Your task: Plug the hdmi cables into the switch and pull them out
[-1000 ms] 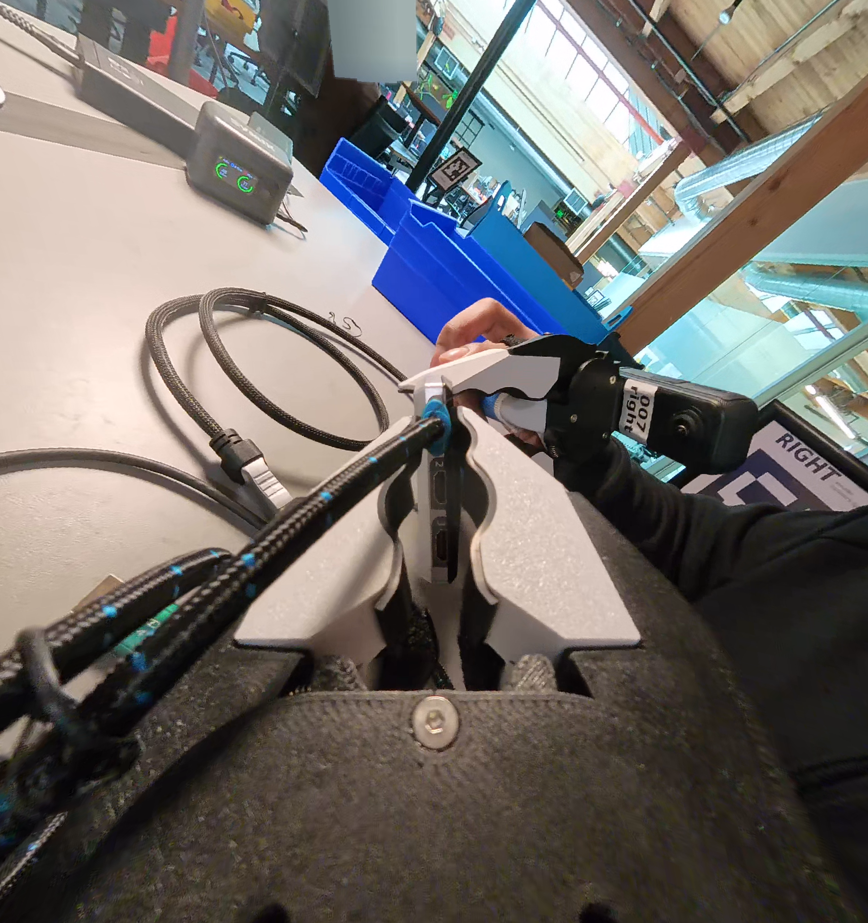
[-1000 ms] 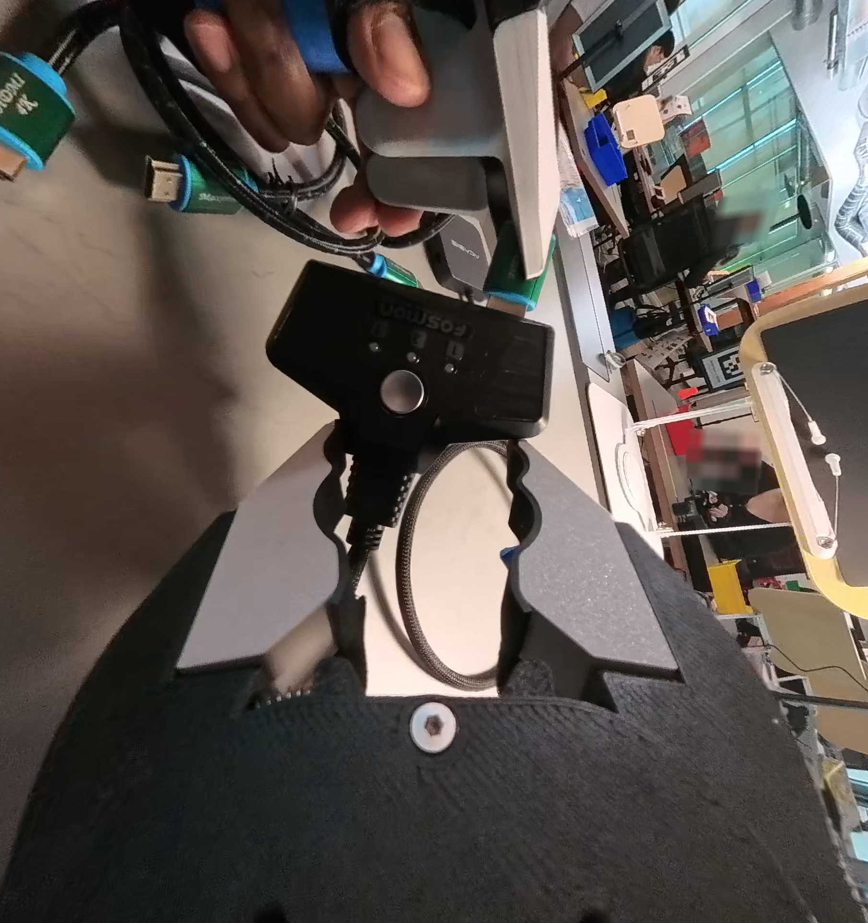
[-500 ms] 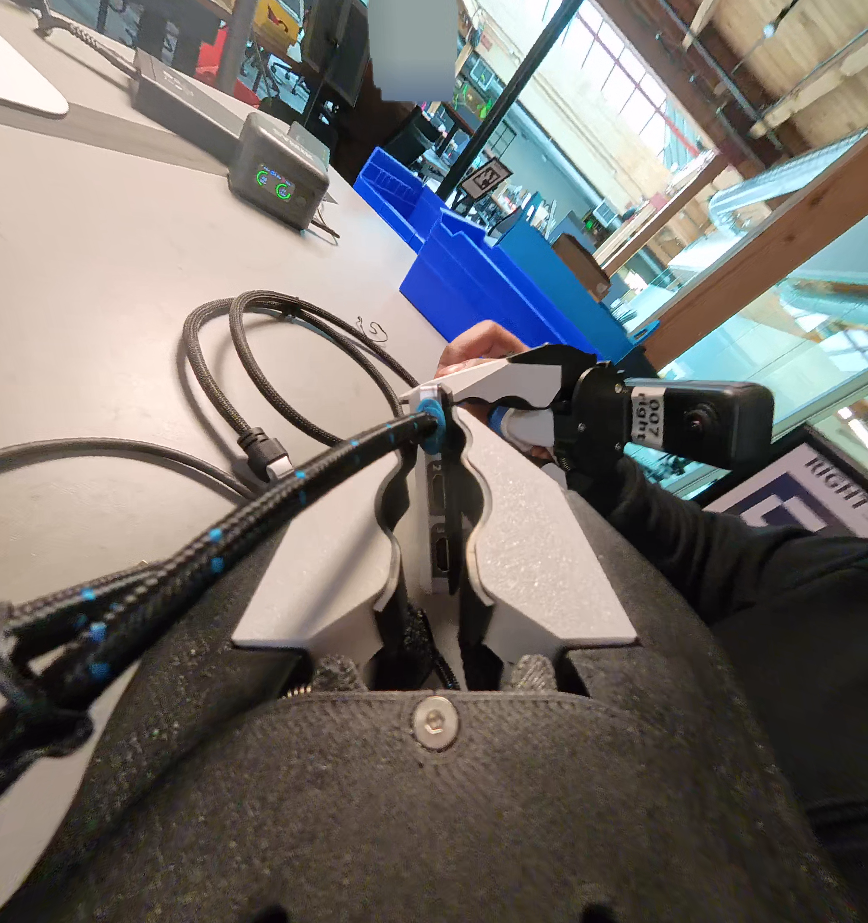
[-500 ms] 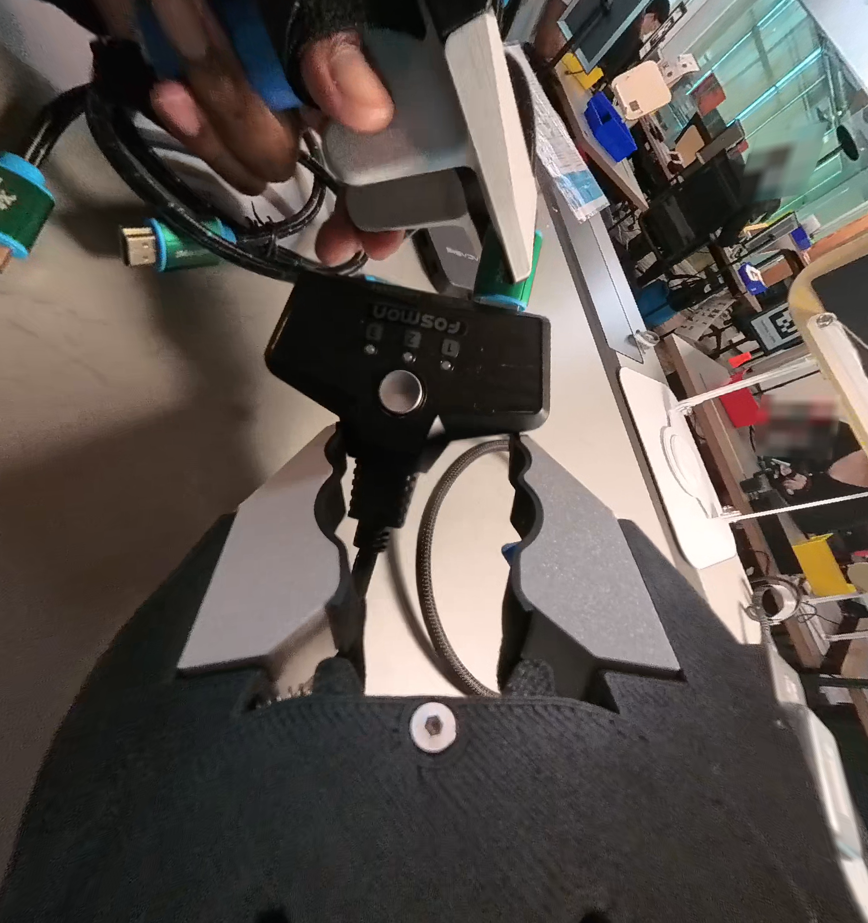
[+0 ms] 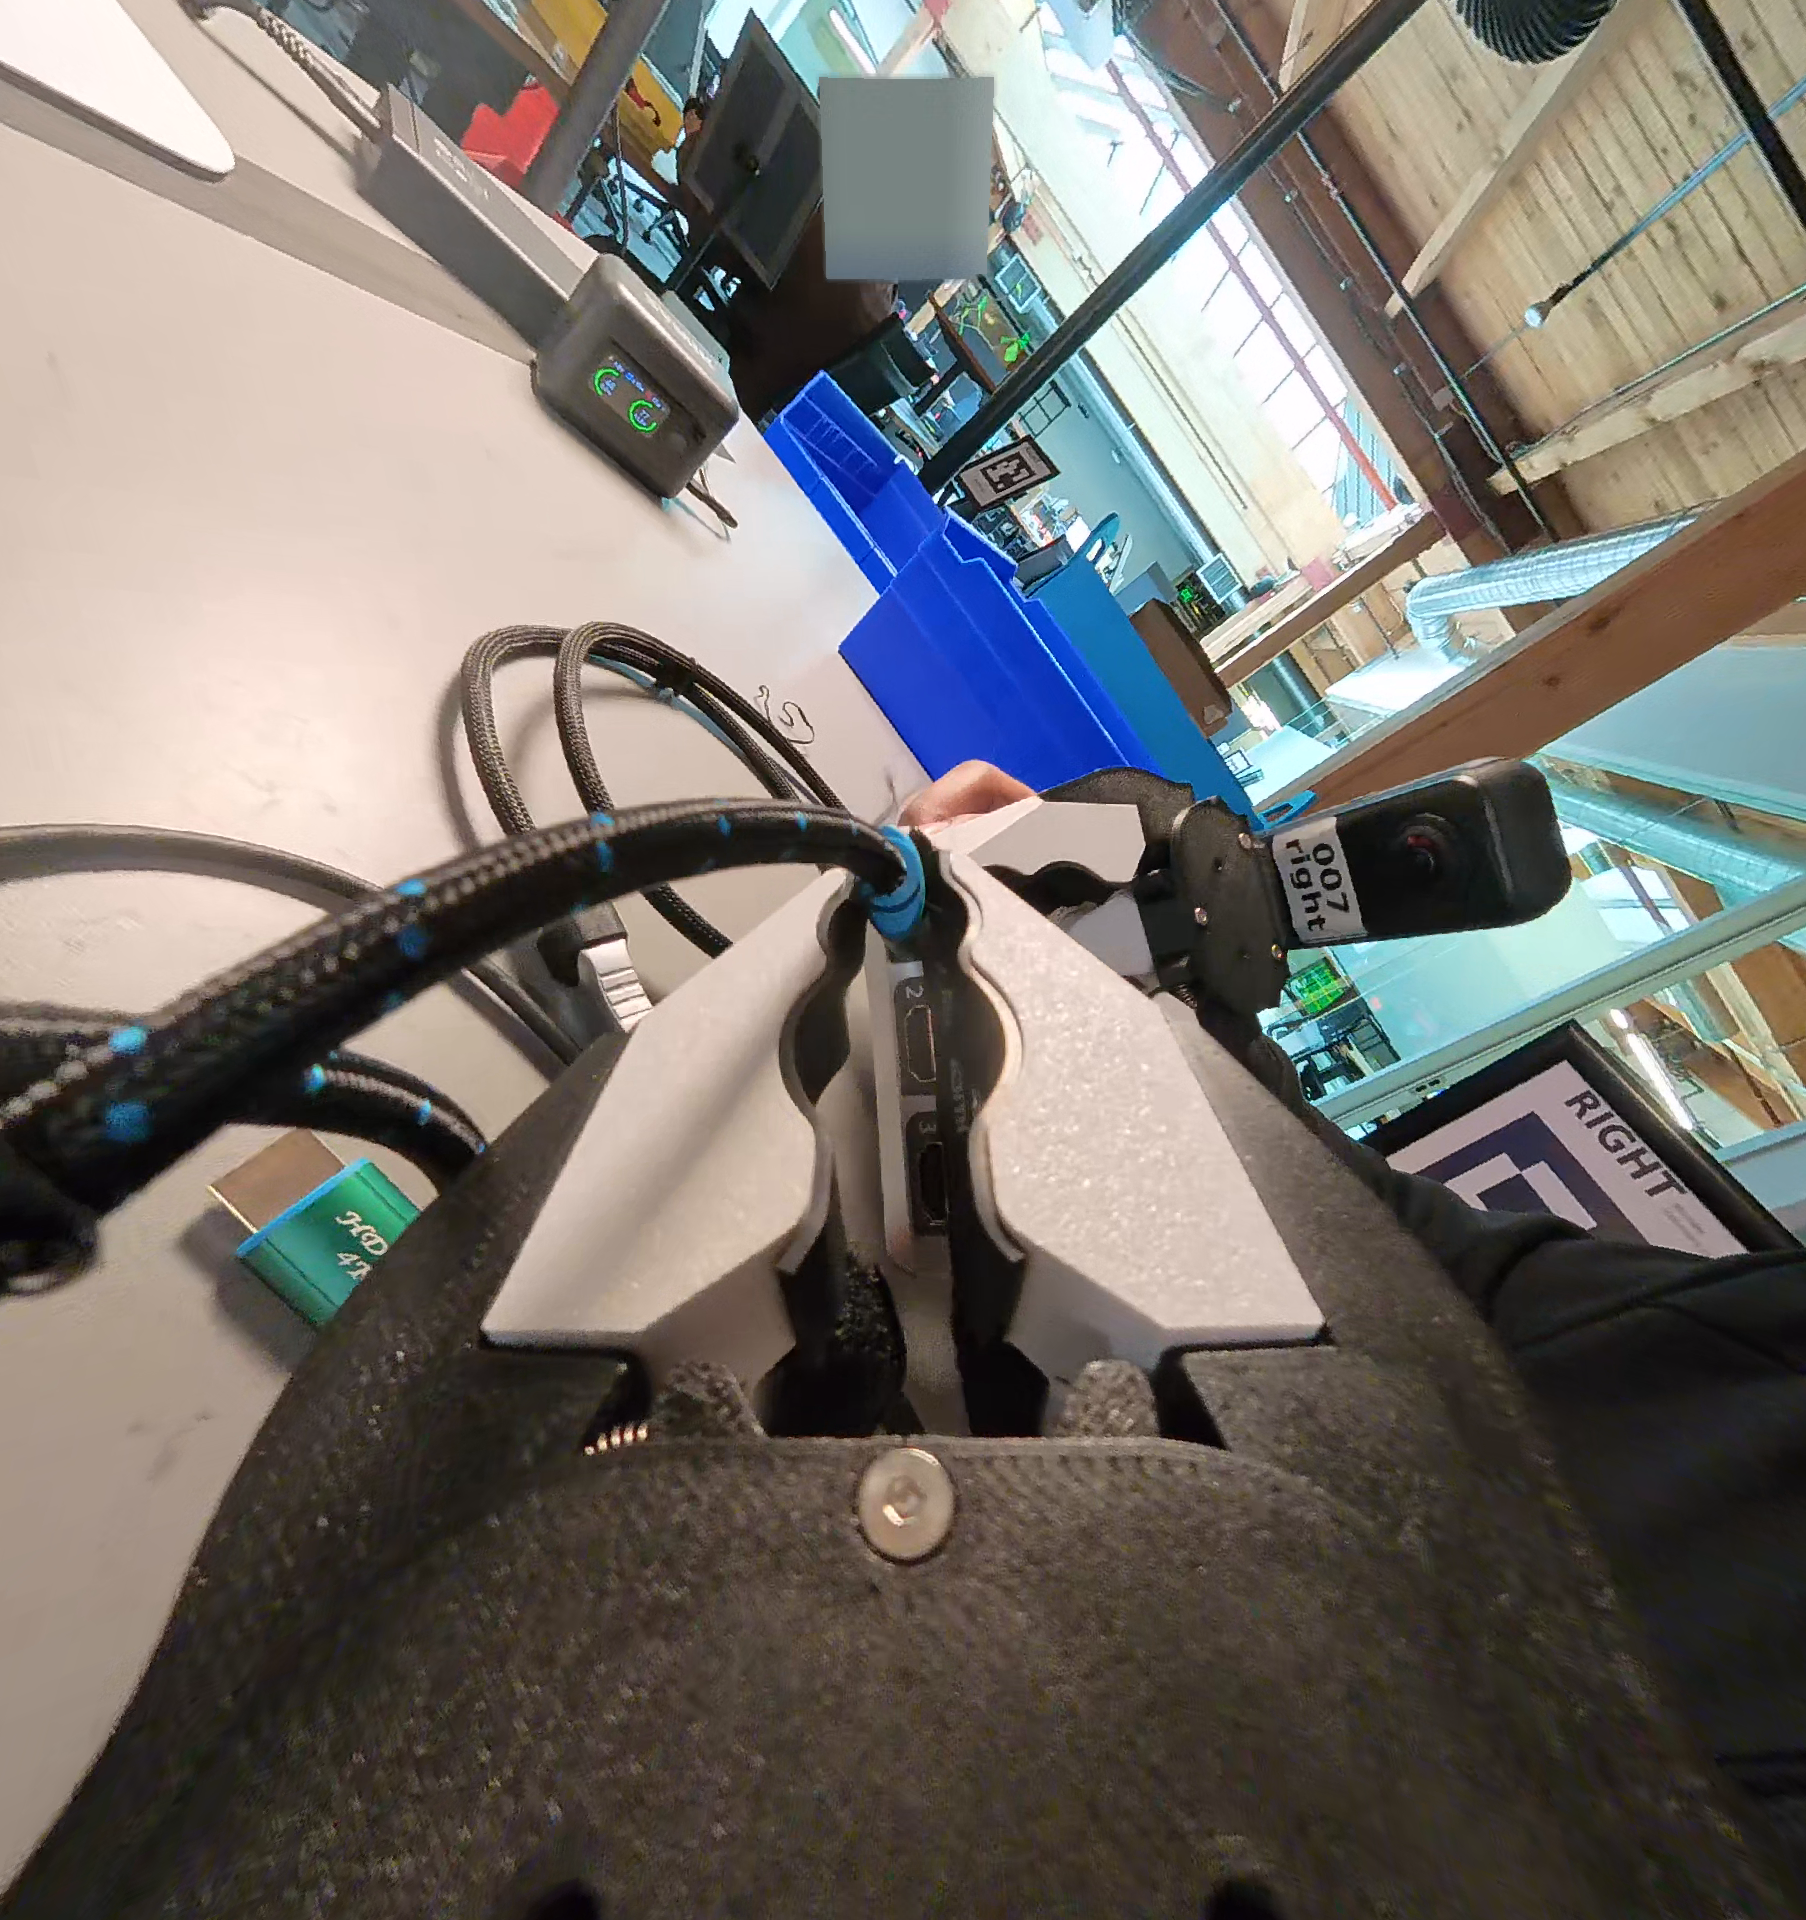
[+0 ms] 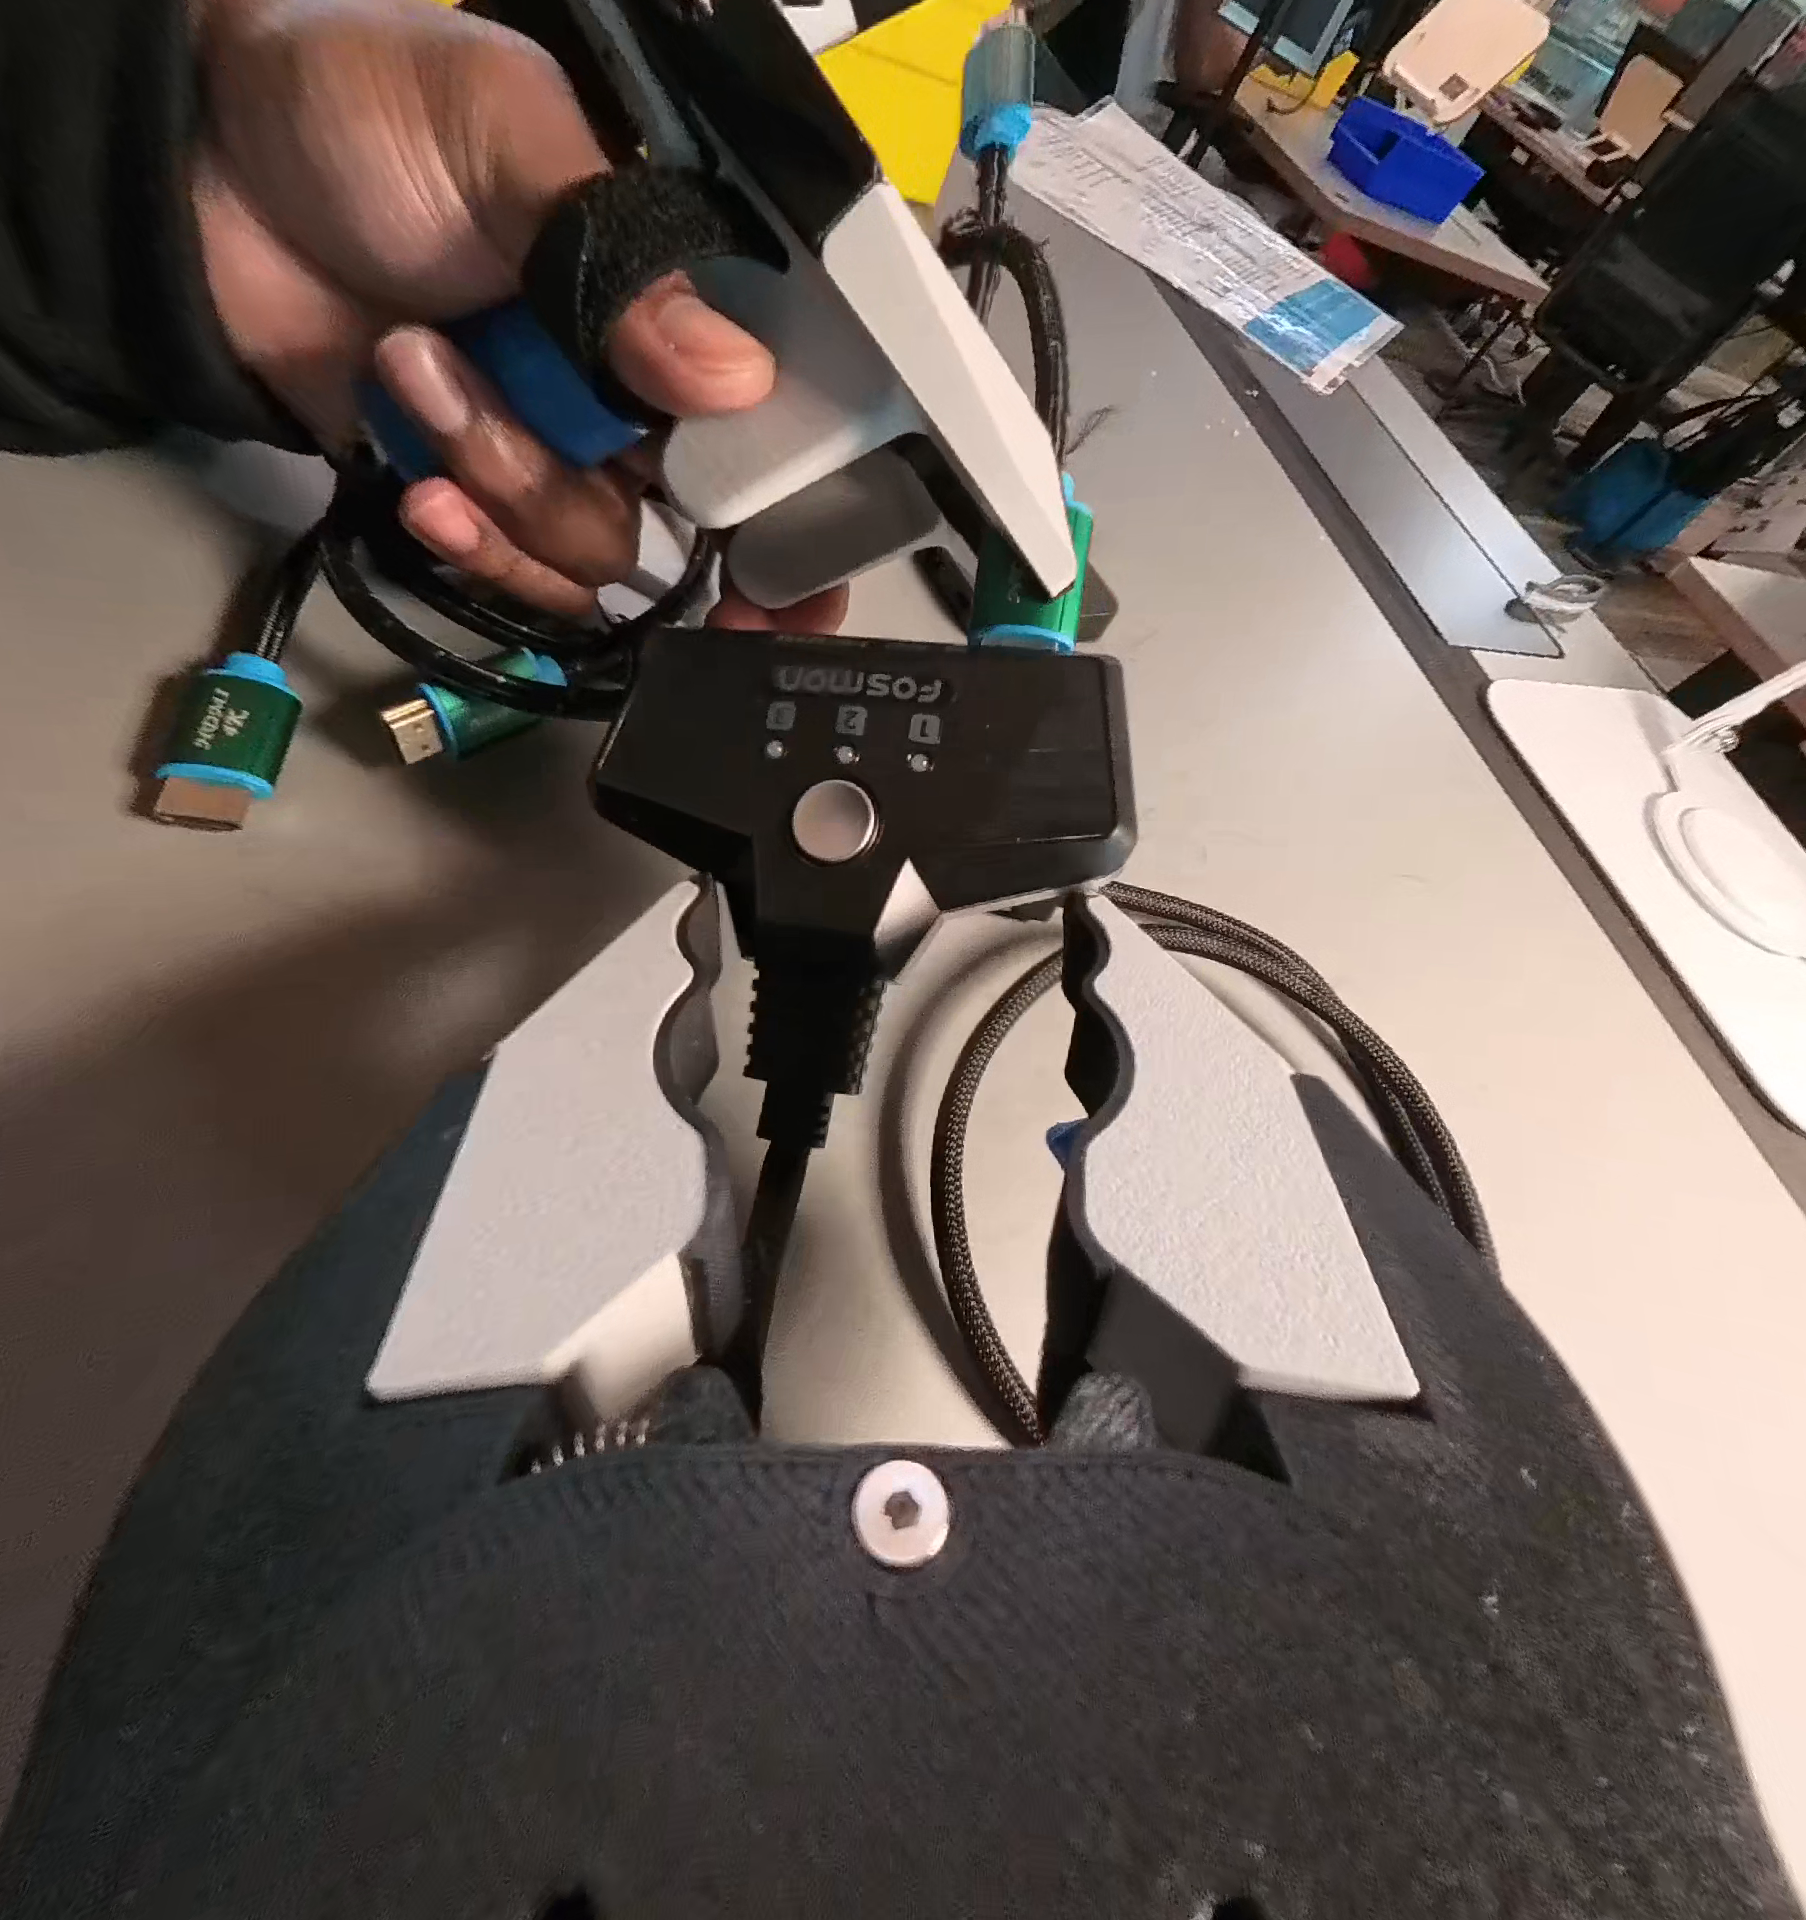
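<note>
1. Left hand-held gripper point(image 5: 904, 914): its fingers are pressed onto a green plug point(image 6: 1029, 582) with blue collars. From the right wrist view the plug sits in the port at the switch's 1 o'clock corner. How deep it sits cannot be told.
2. Switch point(image 6: 863, 758): a black box with a round silver button, raised above the desk point(image 6: 1346, 831). In the left wrist view its port edge shows between the left fingers, with two open ports toward 6 o'clock of the plug.
3. Right hand-held gripper point(image 6: 888, 914): its fingers are spread. The switch's ribbed neck lies against the left finger, and the other finger stands clear. Whether it grips anything cannot be told.
4. Braided cable point(image 5: 483, 904): black with blue flecks, running from the plug toward 9 o'clock in the left wrist view.
5. Loose plugs: one green plug point(image 6: 218, 743) lies at 9 o'clock of the switch, and a second point(image 6: 463, 717) lies nearer to it, both on the desk.
6. Thin braided cord point(image 6: 982, 1174): looped on the desk between the right fingers.
7. Hand point(image 6: 442, 312): wraps the left handle at 11 o'clock.
</note>
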